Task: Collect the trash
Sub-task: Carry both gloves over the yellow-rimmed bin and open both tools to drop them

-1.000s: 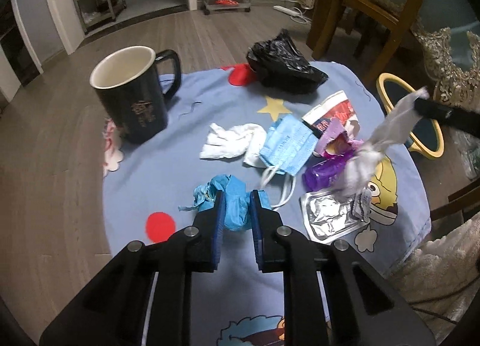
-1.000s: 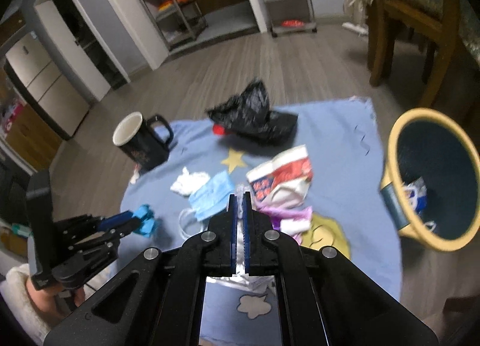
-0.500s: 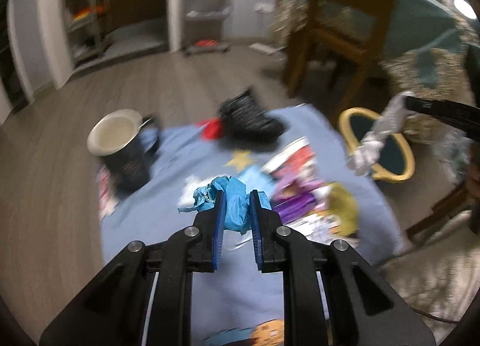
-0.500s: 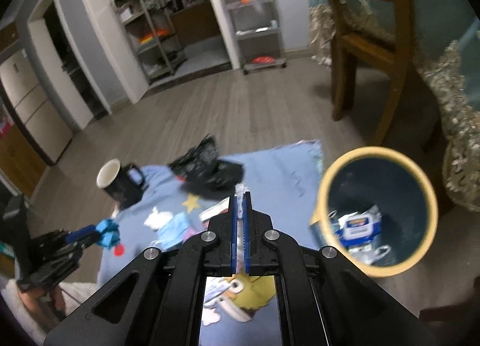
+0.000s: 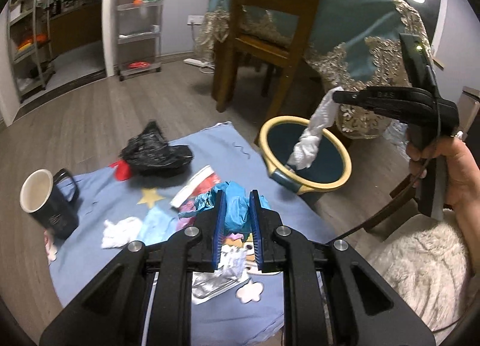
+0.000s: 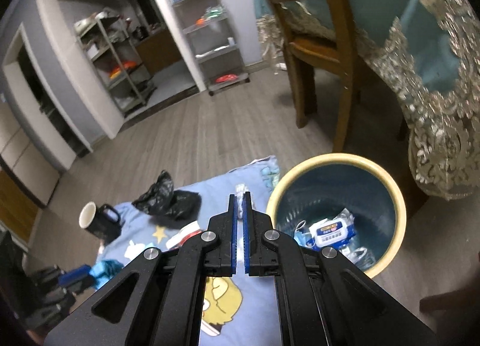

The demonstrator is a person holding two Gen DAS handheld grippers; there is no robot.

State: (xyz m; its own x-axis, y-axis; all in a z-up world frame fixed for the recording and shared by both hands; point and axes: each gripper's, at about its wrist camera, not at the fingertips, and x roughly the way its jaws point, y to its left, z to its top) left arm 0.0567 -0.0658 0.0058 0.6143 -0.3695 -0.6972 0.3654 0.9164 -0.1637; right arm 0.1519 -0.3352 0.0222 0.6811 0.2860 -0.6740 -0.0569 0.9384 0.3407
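Observation:
My left gripper is shut on a crumpled blue wad, lifted above the blue cloth. In the left wrist view my right gripper hangs over the yellow-rimmed bin, shut on a white crumpled tissue that dangles into the bin's mouth. The right wrist view shows my right gripper closed on that tissue, just left of the bin, which holds wrappers and a packet. On the cloth lie a black bag, a white tissue, a red-white wrapper and foil.
A black mug stands at the cloth's left edge. A wooden chair and a table draped in teal cloth rise behind the bin. Metal shelves stand by the far wall. A hand grips the right tool.
Both grippers have risen and swung right toward the bin. The blue wad has left the cloth in my left gripper. The white tissue now hangs over the bin's mouth.

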